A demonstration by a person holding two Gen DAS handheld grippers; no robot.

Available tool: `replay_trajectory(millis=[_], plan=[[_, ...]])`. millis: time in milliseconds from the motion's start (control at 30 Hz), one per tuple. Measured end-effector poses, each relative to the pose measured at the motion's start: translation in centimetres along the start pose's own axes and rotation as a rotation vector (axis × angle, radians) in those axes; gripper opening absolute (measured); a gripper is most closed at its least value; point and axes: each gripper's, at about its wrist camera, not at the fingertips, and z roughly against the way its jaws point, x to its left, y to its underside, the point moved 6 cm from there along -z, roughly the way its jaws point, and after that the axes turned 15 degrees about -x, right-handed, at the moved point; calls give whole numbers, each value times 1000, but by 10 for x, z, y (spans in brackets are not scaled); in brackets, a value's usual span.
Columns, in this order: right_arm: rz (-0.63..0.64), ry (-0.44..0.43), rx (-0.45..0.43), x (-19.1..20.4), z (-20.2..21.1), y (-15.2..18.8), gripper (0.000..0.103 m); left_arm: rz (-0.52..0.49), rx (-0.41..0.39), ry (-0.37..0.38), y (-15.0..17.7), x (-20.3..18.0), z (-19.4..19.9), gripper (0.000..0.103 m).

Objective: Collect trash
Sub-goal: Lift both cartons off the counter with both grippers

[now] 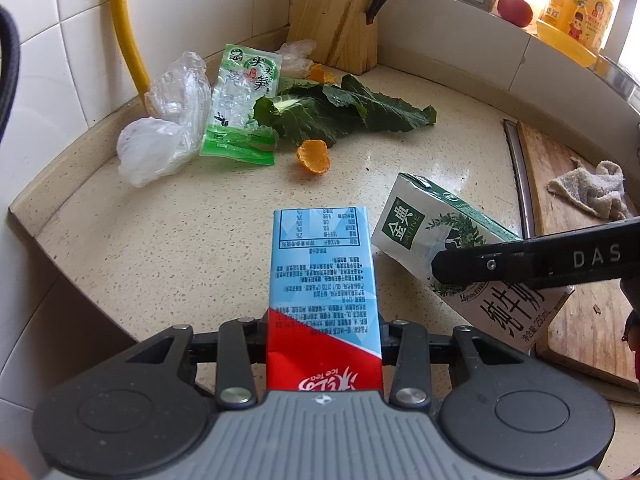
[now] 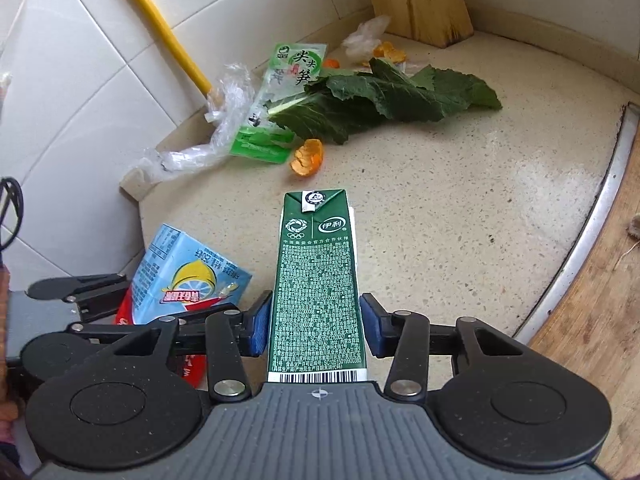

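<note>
Speckled bench (image 2: 460, 208) runs ahead of my jaws to a tiled corner where a leaf (image 2: 384, 100), peel (image 2: 307, 157) and wrappers (image 1: 240, 108) lie. My left jaws (image 1: 324, 340) grip the iced-tea carton (image 1: 322, 276); my right jaws (image 2: 316, 322) straddle the green milk carton (image 2: 316, 280), blue pads apart from its sides. Next I judge: pinch the milk carton firmly, then carry both to a bin, which I cannot see.

Bare tabletop (image 2: 440, 208) lies open ahead of both cartons. Farther back, leafy greens (image 2: 384, 100), orange peel (image 2: 307, 157), plastic wrappers (image 1: 160, 128) and a knife block (image 1: 340, 12) crowd the corner, seemingly leaving little passage.
</note>
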Motion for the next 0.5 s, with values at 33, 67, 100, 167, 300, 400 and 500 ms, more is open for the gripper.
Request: replay_trajectory(millis=[33,67,100,167,300,400,500], plan=[[-8,-3,-1,0,0,0,53,1,-1,0,0,1,1,35],[-12,-3,-2,0,0,0,53,2,-3,-1,0,1,2,35],[-19,-5,-2,0,1,0,53,3,-3,-2,0,2,3,35],[-50,-17,1,-2,1,-1,53,4,-5,-4,0,3,5,35],[-94,-31,-7,-3,4,-2,53,8,-8,-9,0,5,8,35],[-106,-41,-13,-1,6,-4,52,12,-11,-8,0,6,10,35],[-99,-46,-22,4,7,-5,52,14,-13,-10,0,7,13,35]])
